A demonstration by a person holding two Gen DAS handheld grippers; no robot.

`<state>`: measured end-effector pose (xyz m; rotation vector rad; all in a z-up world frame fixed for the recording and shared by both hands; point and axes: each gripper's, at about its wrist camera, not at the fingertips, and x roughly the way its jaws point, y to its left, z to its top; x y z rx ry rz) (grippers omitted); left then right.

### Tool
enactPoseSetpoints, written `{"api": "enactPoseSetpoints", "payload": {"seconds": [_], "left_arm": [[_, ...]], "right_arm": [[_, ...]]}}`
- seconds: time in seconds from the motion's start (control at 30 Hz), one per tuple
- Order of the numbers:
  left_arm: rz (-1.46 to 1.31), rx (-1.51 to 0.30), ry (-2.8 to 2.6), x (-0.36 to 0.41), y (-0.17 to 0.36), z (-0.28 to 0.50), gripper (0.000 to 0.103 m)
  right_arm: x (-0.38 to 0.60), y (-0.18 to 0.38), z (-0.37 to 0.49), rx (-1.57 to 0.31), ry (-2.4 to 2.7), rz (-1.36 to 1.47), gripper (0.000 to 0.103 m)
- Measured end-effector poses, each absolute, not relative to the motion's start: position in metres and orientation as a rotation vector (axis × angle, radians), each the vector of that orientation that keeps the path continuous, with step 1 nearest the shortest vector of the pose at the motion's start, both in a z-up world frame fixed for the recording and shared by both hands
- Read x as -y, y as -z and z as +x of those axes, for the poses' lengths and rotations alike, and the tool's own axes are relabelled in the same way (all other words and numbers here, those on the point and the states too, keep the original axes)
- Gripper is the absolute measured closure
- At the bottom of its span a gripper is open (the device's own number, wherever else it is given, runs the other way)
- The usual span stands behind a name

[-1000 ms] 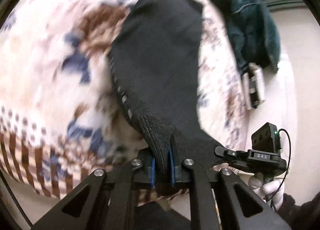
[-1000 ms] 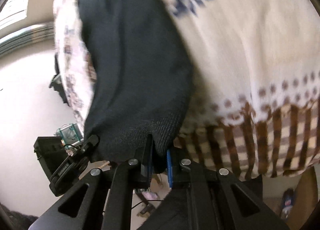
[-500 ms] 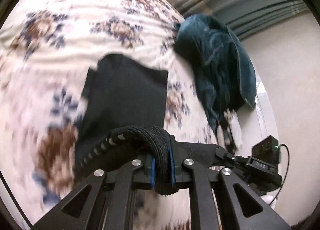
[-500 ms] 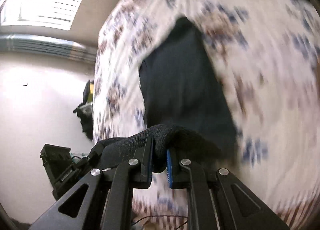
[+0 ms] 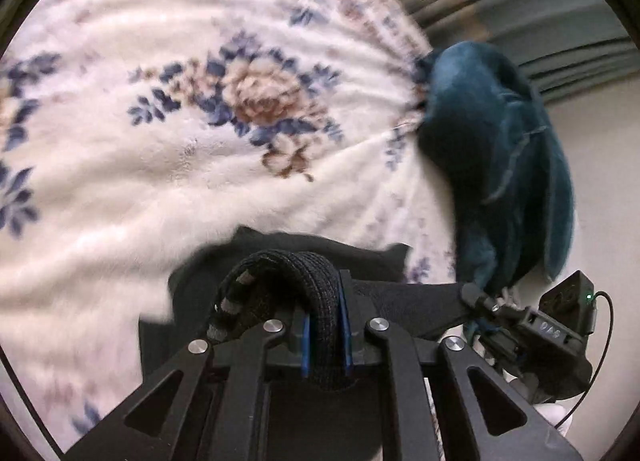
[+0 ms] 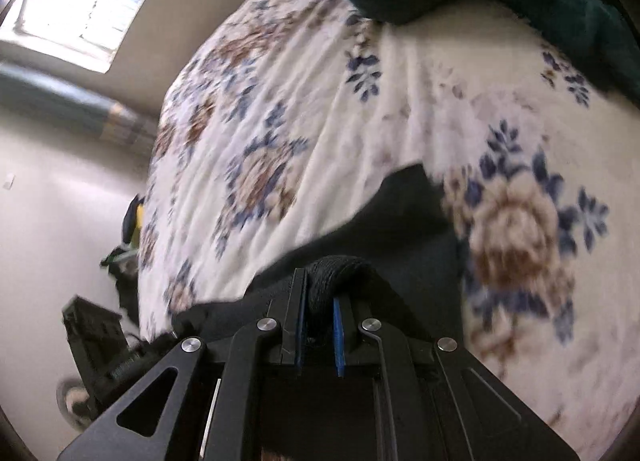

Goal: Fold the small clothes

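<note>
Folding a black garment (image 5: 288, 261) in half on the bed, over the flowered blanket (image 5: 168, 165): best done by carrying both pinched corners evenly across to the far edge of the cloth, keeping the hem taut between the two tools so no slack bunches, and lowering flat before any release. Worth matching edge to edge; otherwise a crooked fold is likely. Left tool (image 5: 325, 325): nearly closed, blue pads clamped on a thick ribbed hem that arches over the near finger, jaws just beginning to ease apart with the cloth between them and pressed. Right tool (image 6: 318, 325): nearly closed as well, gripping another bunched bit of the same dark knit between its blue pads. Rest of the garment lying on the blanket just beyond both tools, partly doubled under the lifted hem. Dark teal bundle (image 5: 508, 165) resting at the far edge of the blanket, apart from the garment; best kept clear of the fold. Both views blurred, so fine edges of the cloth hard to judge.
</note>
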<state>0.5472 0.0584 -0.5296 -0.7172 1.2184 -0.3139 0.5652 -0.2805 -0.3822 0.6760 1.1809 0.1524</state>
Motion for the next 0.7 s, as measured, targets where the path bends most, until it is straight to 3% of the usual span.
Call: {"api": "enactPoseSetpoints", "payload": {"seconds": [0.03,0.07,0.1,0.13,0.17,0.27,0.47,0.53,0.57,0.6,0.63,0.7], "left_arm": [[-0.754,-1.247,0.305,-0.063,0.542,0.558,0.087],[-0.779,-1.267,0.275,-0.07,0.55,0.566,0.077],[-0.819,-1.254,0.241,-0.079,0.556,0.572,0.055],[-0.862,-1.227,0.238,-0.087,0.555,0.574,0.041],[-0.921,-1.187,0.241,-0.097,0.554,0.574,0.032],[-0.968,-1.142,0.246,-0.115,0.548,0.568,0.032],[-0.562,-1.28,0.29,-0.082,0.554,0.554,0.032],[-0.385,-1.305,0.291,-0.062,0.563,0.554,0.034],[-0.333,-1.292,0.301,-0.055,0.565,0.554,0.039],[-0.304,-1.276,0.324,-0.049,0.565,0.554,0.072],[-0.287,-1.275,0.345,-0.043,0.566,0.555,0.084],[-0.27,-1.254,0.345,-0.039,0.564,0.557,0.096]], "right_arm": [[0.283,0.394,0.581,-1.187,-0.142,0.702,0.092],[0.286,0.405,0.595,-1.195,-0.142,0.74,0.091],[0.289,0.419,0.609,-1.201,-0.144,0.787,0.088],[0.292,0.428,0.617,-1.21,-0.145,0.812,0.084],[0.294,0.435,0.624,-1.223,-0.155,0.828,0.07],[0.302,0.436,0.628,-1.195,-0.159,0.805,0.033],[0.312,0.444,0.585,-1.247,-0.066,0.648,0.032],[0.312,0.457,0.574,-1.274,-0.065,0.656,0.033],[0.311,0.46,0.57,-1.281,-0.065,0.65,0.038],[0.308,0.465,0.568,-1.287,-0.065,0.638,0.043],[0.304,0.47,0.569,-1.289,-0.074,0.622,0.054],[0.296,0.478,0.575,-1.289,-0.097,0.608,0.066]]}}
